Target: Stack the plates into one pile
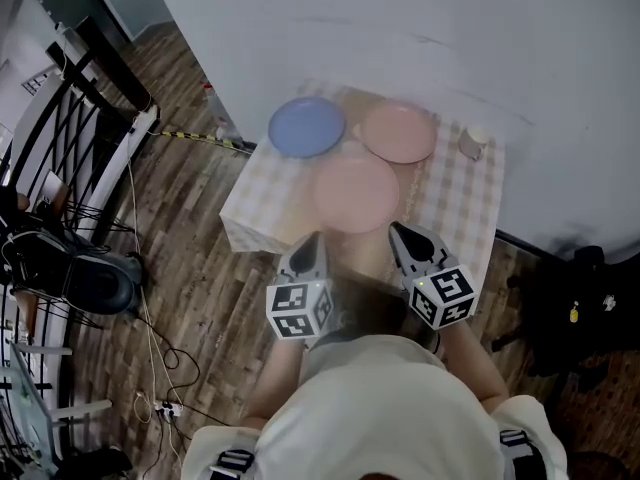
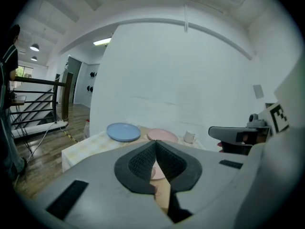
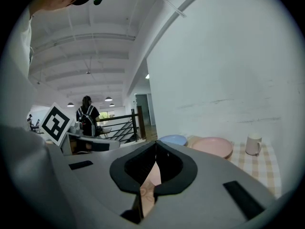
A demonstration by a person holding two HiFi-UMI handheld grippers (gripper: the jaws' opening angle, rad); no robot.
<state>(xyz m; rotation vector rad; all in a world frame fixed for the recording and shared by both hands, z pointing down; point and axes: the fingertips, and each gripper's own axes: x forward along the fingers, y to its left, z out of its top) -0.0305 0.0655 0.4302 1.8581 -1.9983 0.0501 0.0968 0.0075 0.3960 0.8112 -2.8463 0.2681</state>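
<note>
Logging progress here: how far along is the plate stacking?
Done: nothing; the blue plate, far pink plate and near pink plate lie side by side on the table, unstacked. In hand: nothing; left claw and right claw are shut, empty. Left: all stacking.

Before me, the cloth-covered table [image 1: 465, 203] carries a blue plate [image 1: 306, 126], a far pink plate [image 1: 398, 132], a near pink plate [image 1: 355, 193], and a pale mug [image 1: 473, 142] at its far right corner.

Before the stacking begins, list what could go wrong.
Both the left tongs and right tongs are shut; pushed forward so, they may shove the near pink plate away.
The blue plate sits at the left edge of the table; a nudge could tip it off.
The cup beside the far pink plate may get knocked.
</note>
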